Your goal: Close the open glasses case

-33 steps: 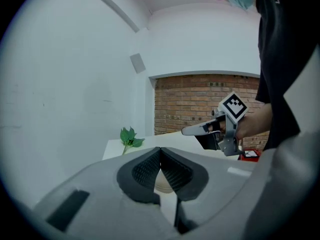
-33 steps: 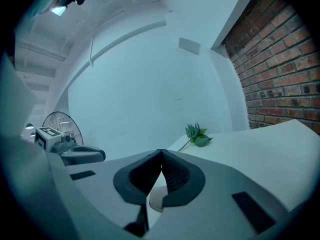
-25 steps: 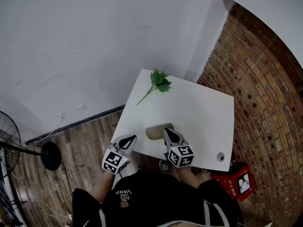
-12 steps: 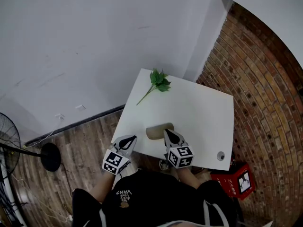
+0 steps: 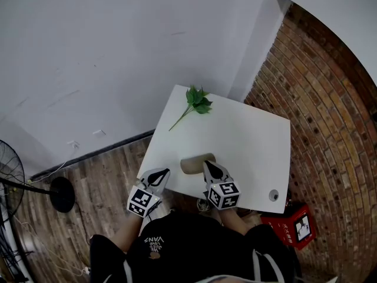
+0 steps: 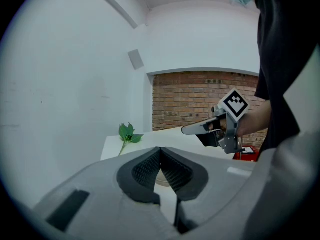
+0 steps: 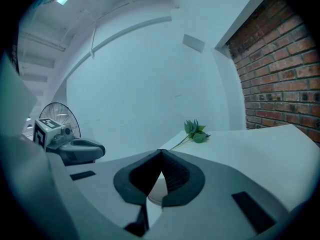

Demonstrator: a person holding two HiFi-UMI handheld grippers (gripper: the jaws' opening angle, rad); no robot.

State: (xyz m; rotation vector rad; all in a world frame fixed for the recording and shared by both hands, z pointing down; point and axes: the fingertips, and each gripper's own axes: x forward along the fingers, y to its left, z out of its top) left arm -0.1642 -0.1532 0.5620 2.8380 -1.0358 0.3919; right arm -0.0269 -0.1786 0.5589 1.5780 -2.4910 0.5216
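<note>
Both pairs of jaws are pressed together on nothing. The left gripper (image 5: 162,173) hovers over the desk's (image 5: 253,146) near-left corner, and the right gripper (image 5: 207,163) points at the right end of the glasses case (image 5: 194,164); contact cannot be judged. The tan case lies along the near edge, between the two grippers, probably so that a closed tip can push its lid down, though the lid's position is not resolved. A leafy sprig (image 5: 197,101) lies well apart at the far-left corner.
</note>
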